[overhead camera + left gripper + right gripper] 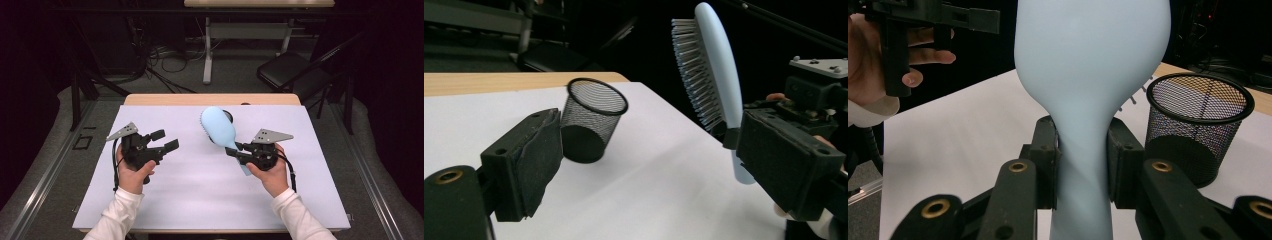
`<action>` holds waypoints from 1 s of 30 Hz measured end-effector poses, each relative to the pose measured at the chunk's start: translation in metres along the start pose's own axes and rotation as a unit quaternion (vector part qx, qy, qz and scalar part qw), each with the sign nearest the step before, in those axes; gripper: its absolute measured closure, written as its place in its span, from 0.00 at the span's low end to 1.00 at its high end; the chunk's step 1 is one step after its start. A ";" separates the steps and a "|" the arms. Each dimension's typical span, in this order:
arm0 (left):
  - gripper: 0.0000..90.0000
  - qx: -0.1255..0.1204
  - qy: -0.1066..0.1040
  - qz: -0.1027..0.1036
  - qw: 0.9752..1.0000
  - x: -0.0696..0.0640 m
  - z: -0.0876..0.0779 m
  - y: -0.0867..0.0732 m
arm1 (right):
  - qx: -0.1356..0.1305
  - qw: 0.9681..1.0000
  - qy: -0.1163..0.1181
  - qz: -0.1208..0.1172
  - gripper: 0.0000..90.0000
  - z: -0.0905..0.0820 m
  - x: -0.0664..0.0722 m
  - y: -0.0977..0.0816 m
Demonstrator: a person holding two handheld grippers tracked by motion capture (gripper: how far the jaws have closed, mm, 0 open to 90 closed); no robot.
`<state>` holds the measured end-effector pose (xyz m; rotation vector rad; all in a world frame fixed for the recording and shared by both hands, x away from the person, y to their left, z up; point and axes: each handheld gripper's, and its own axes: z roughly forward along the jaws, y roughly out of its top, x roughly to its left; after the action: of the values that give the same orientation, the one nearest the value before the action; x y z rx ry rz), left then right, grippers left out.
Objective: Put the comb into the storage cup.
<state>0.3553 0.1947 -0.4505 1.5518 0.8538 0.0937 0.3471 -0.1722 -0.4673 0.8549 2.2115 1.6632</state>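
**Q.** What does the figure show nearest the person?

**A.** The right gripper (239, 148) is clamped on the neck of a pale blue hairbrush (219, 126), just above the handle; in the right gripper view the two pads press on either side of the narrow neck (1082, 150). The brush head rises up and away from that gripper, off the desk (200, 200), with the bristles (694, 75) turned toward the left gripper (166, 140). The left gripper stands wide and holds nothing, well apart from the brush.

**Q.** And farther off?

**A.** Beyond the right gripper, just past the brush head, stands a black mesh cup (1198, 125), upright, mouth open. It sits near the far edge of the white sheet (165, 200) that covers the desk.

**Q.** What is the step in hand, and how is it done well?

**A.** Probably standing the brush in the cup. The handle end lies below the right gripper, so the brush likely has to be carried over the rim and lowered handle first. Keep the grip firm on the neck, since the heavy head sits above it and may swing. The cup is light mesh and could tip if the rim is nudged; the free left gripper might steady its wall. Release only once the handle rests on the cup's floor.
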 end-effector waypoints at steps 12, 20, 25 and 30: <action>0.13 0.022 -0.025 0.007 0.999 -0.020 0.023 0.031 | -0.013 1.000 0.003 0.005 0.77 -0.007 -0.004 0.001; 0.13 0.032 -0.034 0.001 0.999 -0.028 0.035 0.045 | -0.020 1.000 0.006 0.007 0.77 -0.010 -0.004 0.002; 0.13 0.045 -0.039 0.001 0.998 -0.031 0.044 0.050 | -0.020 1.000 0.006 0.007 0.77 -0.010 -0.004 0.002; 0.13 0.051 -0.043 -0.002 0.998 -0.032 0.053 0.054 | -0.022 1.000 0.008 0.009 0.77 -0.010 -0.004 0.003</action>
<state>0.3843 0.1374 -0.3997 1.6376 0.8047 -0.0198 0.3454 -0.1821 -0.4620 0.8548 2.1745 1.7266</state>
